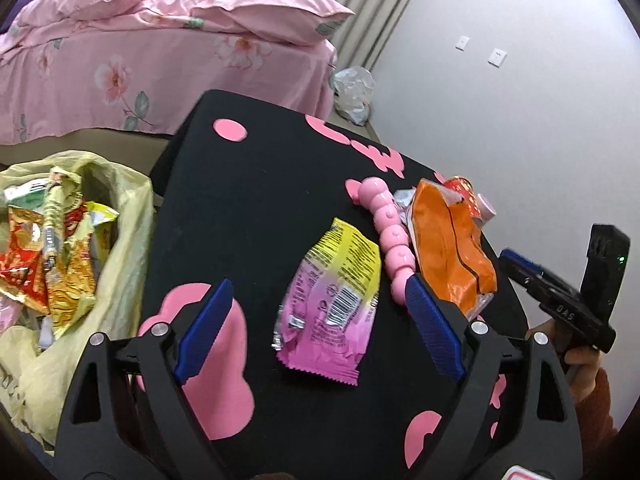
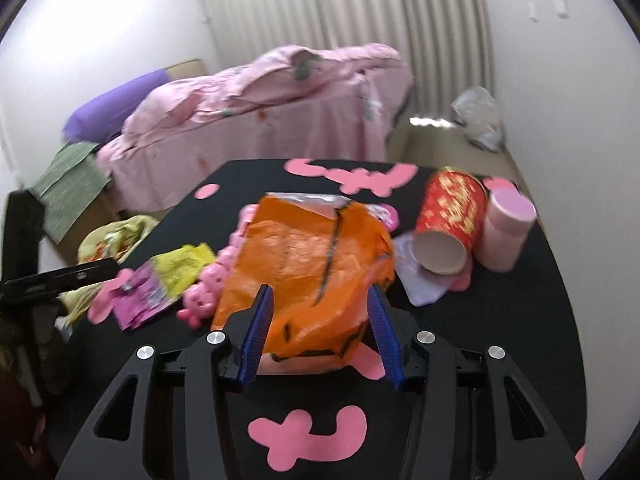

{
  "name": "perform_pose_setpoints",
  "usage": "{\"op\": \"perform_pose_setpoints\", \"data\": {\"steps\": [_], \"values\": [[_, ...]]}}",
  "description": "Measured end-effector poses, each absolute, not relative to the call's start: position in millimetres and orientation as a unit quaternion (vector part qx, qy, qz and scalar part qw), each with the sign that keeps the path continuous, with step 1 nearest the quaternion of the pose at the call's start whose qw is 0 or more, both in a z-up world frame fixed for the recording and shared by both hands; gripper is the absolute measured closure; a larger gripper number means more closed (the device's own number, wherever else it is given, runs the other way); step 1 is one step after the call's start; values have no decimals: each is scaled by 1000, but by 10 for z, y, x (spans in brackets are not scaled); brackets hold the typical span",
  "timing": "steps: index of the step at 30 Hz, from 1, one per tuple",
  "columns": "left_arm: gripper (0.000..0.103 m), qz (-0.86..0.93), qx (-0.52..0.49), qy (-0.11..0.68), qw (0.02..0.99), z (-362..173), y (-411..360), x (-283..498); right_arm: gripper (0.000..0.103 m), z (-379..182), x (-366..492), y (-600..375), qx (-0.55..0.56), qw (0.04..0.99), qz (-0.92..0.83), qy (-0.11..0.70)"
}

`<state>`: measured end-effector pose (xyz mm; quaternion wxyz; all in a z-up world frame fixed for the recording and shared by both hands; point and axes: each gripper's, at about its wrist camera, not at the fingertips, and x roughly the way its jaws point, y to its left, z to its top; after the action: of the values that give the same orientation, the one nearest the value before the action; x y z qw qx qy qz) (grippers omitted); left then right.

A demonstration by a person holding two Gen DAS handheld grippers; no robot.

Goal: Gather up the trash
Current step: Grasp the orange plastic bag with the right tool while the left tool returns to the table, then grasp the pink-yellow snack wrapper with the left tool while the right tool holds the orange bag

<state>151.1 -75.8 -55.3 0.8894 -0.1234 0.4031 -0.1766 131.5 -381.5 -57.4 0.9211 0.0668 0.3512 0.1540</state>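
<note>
Blue ribbed pads line both grippers. The right gripper has its jaws set partly apart on either side of the near end of a crumpled orange bag; the pads stand against the bag's sides, though whether they truly press on it cannot be told through the blur. The left gripper hangs wide open over the table, empty, with a pink-and-yellow snack wrapper lying flat between its two fingers and touching neither. Just beside that wrapper, toward the orange bag, lies a pink beaded toy, its far end under the bag's edge. Beyond the bag in the right wrist view, a red and gold paper cup lies on its side, mouth toward the camera, with a pale pink cylinder standing upright against it and a flat lilac wrapper beneath the cup's mouth. All of this rests on a black table patterned with pink shapes. Off the table's left edge, a yellow plastic bag gapes open, already stuffed with wrappers. Behind stands a bed with pink floral bedding, and a grey crumpled bag by the wall.
</note>
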Motion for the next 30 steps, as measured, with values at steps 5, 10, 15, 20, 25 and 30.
{"op": "perform_pose_setpoints", "data": {"steps": [5,10,15,20,25,30], "values": [[19,-167,-126,397,894,-534,-694,1451,57,-872,1463,-3808,112,906,133,385],[19,-182,-112,401,891,-538,-738,1421,57,-999,1564,-3785,159,879,161,420],[19,-203,-95,407,885,-531,-850,1433,75,-908,1400,-3708,125,887,176,408],[21,-208,-58,421,881,-527,-939,1534,79,-609,1096,-3823,112,913,158,358],[37,-175,-61,464,866,-697,-886,1594,79,-443,893,-3972,111,926,142,331],[80,-155,-41,458,875,-714,-931,1541,79,-440,823,-3976,117,927,142,327]]}}
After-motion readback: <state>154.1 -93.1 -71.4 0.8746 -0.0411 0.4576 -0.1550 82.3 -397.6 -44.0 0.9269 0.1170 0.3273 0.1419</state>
